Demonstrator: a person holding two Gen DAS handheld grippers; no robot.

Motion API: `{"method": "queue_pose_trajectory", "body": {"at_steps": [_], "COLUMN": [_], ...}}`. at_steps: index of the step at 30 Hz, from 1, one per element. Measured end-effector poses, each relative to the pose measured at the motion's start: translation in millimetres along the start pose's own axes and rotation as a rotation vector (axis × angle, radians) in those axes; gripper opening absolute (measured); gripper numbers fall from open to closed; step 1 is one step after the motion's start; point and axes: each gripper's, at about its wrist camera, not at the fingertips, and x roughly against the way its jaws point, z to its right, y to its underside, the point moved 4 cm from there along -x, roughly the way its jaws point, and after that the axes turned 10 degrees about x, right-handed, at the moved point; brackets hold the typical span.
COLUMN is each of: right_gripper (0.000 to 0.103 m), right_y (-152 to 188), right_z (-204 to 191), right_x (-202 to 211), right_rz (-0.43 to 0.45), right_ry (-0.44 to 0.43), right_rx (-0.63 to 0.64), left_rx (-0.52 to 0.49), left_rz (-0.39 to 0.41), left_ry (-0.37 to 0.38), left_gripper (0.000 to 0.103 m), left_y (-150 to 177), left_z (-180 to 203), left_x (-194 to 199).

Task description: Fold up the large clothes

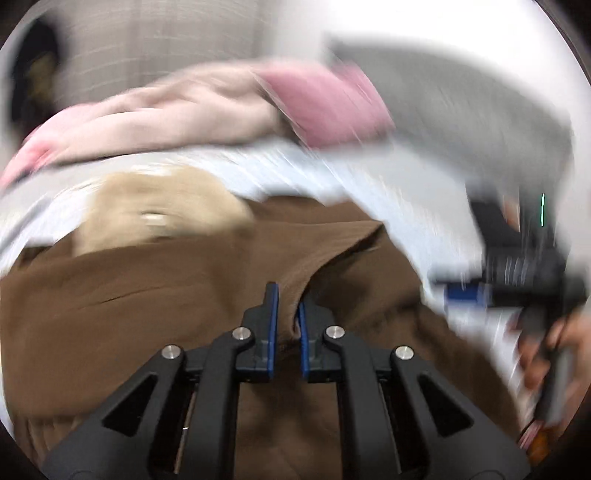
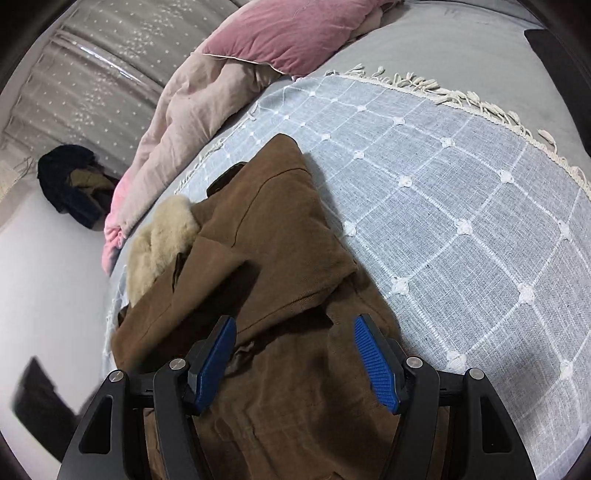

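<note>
In the left wrist view, the left hand-held gripper (image 1: 287, 310) sits nearest, its two blue-padded fingers (image 1: 272, 314) drawn close together and pinching a raised ridge of the brown coat (image 1: 147, 295). The fold of brown cloth rises between the pads and runs up and away from them. The coat fills the lower half of the view and lies on the bed, on a pale blue blanket (image 1: 314, 173). A cream fur collar (image 1: 162, 210) lies at the coat's far left edge. Beyond the blanket, a pink quilt (image 1: 166, 114) and a darker pink pillow (image 1: 325, 103) lie along the far side of the bed. At the right edge, much blurred, the right hand-held gripper (image 1: 465, 291) shows with a hand (image 1: 550, 354) around its handle; the blur hides how its jaws stand here.

In the right wrist view, the right hand-held gripper (image 2: 295, 350) is nearest, its blue pads (image 2: 376, 362) standing well apart with nothing clamped. It hangs over the coat (image 2: 277, 258), which passes under the gap between the fingers. The coat lies bunched and partly folded along the left side of the blanket (image 2: 443, 203), which is pale blue with a white grid, small tufts and a tasselled fringe (image 2: 461, 96). The fur collar (image 2: 162, 240) lies at the coat's left edge, near the left edge of the bed. The quilt (image 2: 184, 129) and pillow (image 2: 288, 33) lie along the bed's far left side, on a grey sheet (image 2: 443, 44). Off the bed at left, a dark bundle of clothes (image 2: 74, 181) lies in front of a grey curtain (image 2: 110, 55).
</note>
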Motion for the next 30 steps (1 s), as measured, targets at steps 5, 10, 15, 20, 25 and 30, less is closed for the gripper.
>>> {"method": "queue_pose_trajectory", "body": {"at_steps": [5,10,15,20,25,30], "right_gripper": [0.068,0.068,0.068,0.068,0.068,0.068], "right_y": [2.5,3.9,4.1,1.1,-5.6,-10.4], "right_z": [-0.1,-6.9,-5.3,11.3,35.2,43.6], "right_x": [-0.4,-5.4,-4.6,5.1,17.0,13.8], "right_rz": [-0.004,-0.015,-0.004,0.031,0.082,0.083], "right_ry": [-0.007,-0.028,-0.032,-0.027,0.016,0.027], "right_rx": [-0.008,-0.021,-0.053,-0.117,-0.181,-0.197], "left_rx": [0.327,0.473,0.406,0.307,0.268,0.209], "left_rz": [-0.045,-0.068,-0.146,-0.246,-0.197,0.034], "left_ry": [-0.084,-0.103,-0.089,-0.124,-0.149,-0.107], "left_gripper": [0.029,0.049,0.058,0.058,0.008,0.007], "left_y": [13.5,24.8,18.3,20.4,15.2,-10.7], "left_z": [-107.7,-164.0,-136.0,-107.9,-91.8,-68.2], "left_x": [15.9,21.1,-11.2,-57.4,-65.5,-9.2]}}
